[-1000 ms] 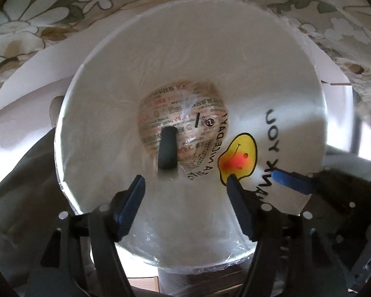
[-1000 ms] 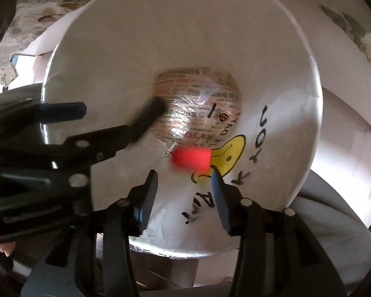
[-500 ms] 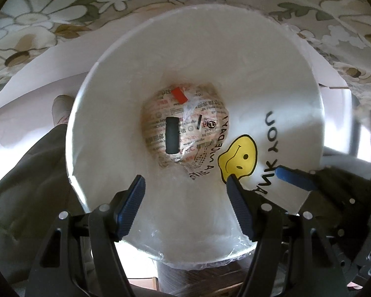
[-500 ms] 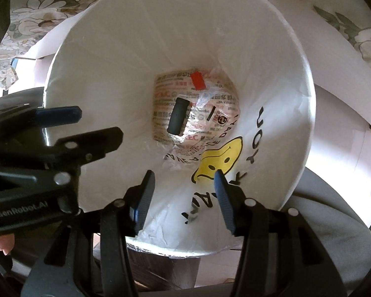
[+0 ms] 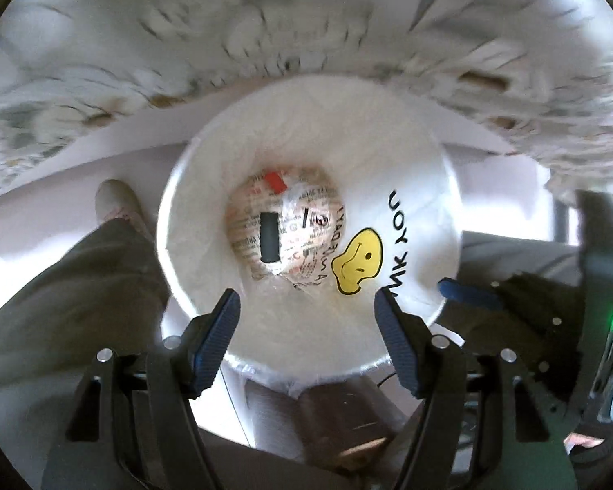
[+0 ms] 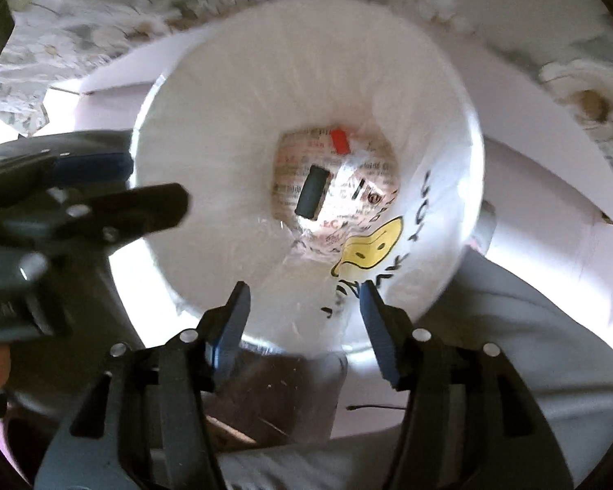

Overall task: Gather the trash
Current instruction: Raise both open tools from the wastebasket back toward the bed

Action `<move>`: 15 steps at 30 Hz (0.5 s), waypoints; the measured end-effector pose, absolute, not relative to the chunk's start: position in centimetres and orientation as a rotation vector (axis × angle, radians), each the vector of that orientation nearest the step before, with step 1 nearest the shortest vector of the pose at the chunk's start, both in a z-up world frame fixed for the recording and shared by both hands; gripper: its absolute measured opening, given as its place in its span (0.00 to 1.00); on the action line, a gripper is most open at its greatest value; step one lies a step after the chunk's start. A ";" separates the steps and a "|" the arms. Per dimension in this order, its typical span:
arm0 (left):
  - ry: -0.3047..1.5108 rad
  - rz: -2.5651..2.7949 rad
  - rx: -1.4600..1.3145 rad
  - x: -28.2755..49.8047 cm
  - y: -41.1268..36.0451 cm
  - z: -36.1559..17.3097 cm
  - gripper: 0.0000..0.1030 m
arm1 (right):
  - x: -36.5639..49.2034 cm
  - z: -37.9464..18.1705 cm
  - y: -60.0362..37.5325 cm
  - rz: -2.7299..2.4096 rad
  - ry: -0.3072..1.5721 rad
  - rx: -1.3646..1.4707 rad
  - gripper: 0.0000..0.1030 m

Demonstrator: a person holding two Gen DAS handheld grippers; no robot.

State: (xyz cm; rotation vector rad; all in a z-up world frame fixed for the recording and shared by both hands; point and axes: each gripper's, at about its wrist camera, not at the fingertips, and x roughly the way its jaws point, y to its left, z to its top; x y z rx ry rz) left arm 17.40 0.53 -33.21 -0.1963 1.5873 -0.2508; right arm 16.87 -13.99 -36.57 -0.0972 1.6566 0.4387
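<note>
The white bin liner (image 5: pixel 412 188) carries a yellow smiley (image 5: pixel 357 261) with black letters "YOU" and "NK" at its 3 o'clock; the printing at the bottom is unreadable.

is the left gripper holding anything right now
No, the left gripper is open with nothing between its blue pads, and the black piece and red piece lie at the bottom of the bin.
</note>
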 end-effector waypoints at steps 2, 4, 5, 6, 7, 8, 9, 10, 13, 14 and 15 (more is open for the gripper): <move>1.550 -0.247 -0.194 17.0 0.9 -31.5 0.68 | 16.8 -34.4 -14.6 0.440 1.615 -0.095 0.56; 1.497 -0.239 -0.178 16.6 1.3 -29.1 0.68 | 16.7 -32.6 -15.1 0.439 1.581 -0.097 0.59; 1.474 -0.240 -0.171 16.4 1.5 -28.0 0.68 | 16.6 -31.3 -15.5 0.439 1.555 -0.095 0.60; 1.438 -0.237 -0.156 16.2 1.7 -26.3 0.68 | 16.6 -30.0 -15.9 0.438 1.526 -0.093 0.61; 1.422 -0.236 -0.143 16.1 1.6 -25.5 0.68 | 16.7 -29.1 -16.0 0.436 1.507 -0.094 0.61; 1.404 -0.237 -0.128 16.0 1.7 -24.4 0.68 | 16.7 -27.5 -16.4 0.435 1.477 -0.093 0.61; 1.377 -0.237 -0.113 15.9 1.8 -23.1 0.68 | 16.6 -26.5 -16.6 0.437 1.458 -0.090 0.61; 1.352 -0.232 -0.096 15.8 1.8 -22.0 0.68 | 16.6 -25.7 -16.8 0.440 1.442 -0.085 0.61; 1.275 -0.207 -0.041 15.7 1.9 -18.4 0.74 | 16.4 -22.2 -17.7 0.449 1.373 -0.078 0.61; 1.239 -0.194 -0.025 15.7 2.1 -17.0 0.77 | 16.4 -20.3 -18.0 0.448 1.337 -0.087 0.61; 1.218 -0.189 -0.016 15.8 2.3 -16.1 0.77 | 16.6 -19.3 -18.1 0.446 1.312 -0.094 0.61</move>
